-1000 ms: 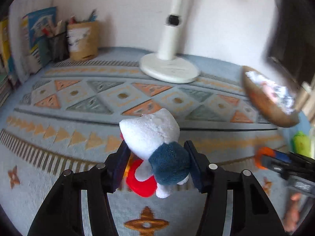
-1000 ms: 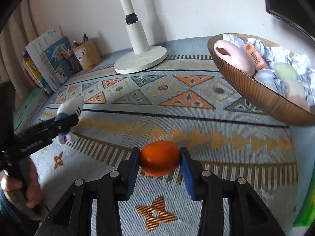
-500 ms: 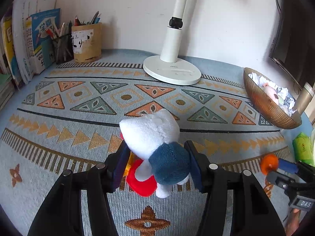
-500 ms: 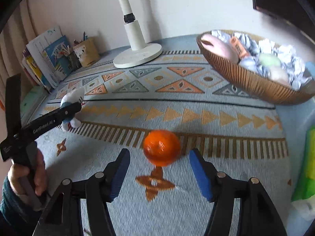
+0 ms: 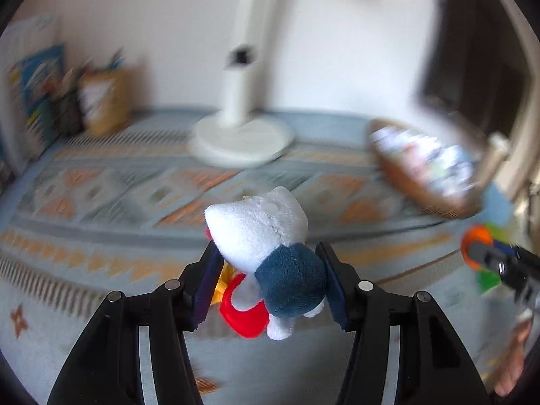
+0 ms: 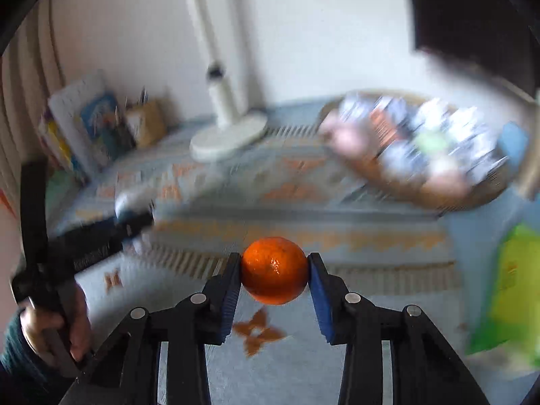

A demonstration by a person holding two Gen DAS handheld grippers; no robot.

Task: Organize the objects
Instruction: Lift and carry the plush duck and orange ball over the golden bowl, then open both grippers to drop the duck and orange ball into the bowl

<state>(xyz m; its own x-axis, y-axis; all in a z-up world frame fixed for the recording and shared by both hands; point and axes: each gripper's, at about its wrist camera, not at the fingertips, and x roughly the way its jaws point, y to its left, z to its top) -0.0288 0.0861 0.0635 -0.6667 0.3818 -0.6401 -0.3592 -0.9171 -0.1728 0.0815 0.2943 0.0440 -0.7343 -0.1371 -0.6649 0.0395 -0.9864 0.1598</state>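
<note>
From my left wrist view, my left tongs (image 5: 268, 280) are clamped on a small plush toy (image 5: 270, 246): its white head sticks up and forward past the fingertips, its dark blue body is pinched between the two blue pads, and a red piece and a white foot hang below them, clear of the patterned cloth on the table (image 5: 101, 202). Beyond the toy stands the white lamp base (image 5: 239, 141), and to the right, well apart from it, the brown basket (image 5: 425, 182) full of pale bits, all blurred. At the far right edge my right tongs (image 5: 472, 253) show with an orange (image 5: 474, 236) at their tip. From my right wrist view, my right tongs (image 6: 275, 276) are closing on the orange (image 6: 274, 270), which sits squarely between the pads and touches both, held above the cloth with its top rising over the fingertips. The basket (image 6: 422, 189) lies up and to the right, well away from the orange; a green packet (image 6: 509, 290) lies at the right edge. At the left, my left hand (image 6: 57, 324) grips the handle of the left tongs (image 6: 135, 217), with the plush toy (image 6: 130, 202) a blurred white and blue shape at their end.
</note>
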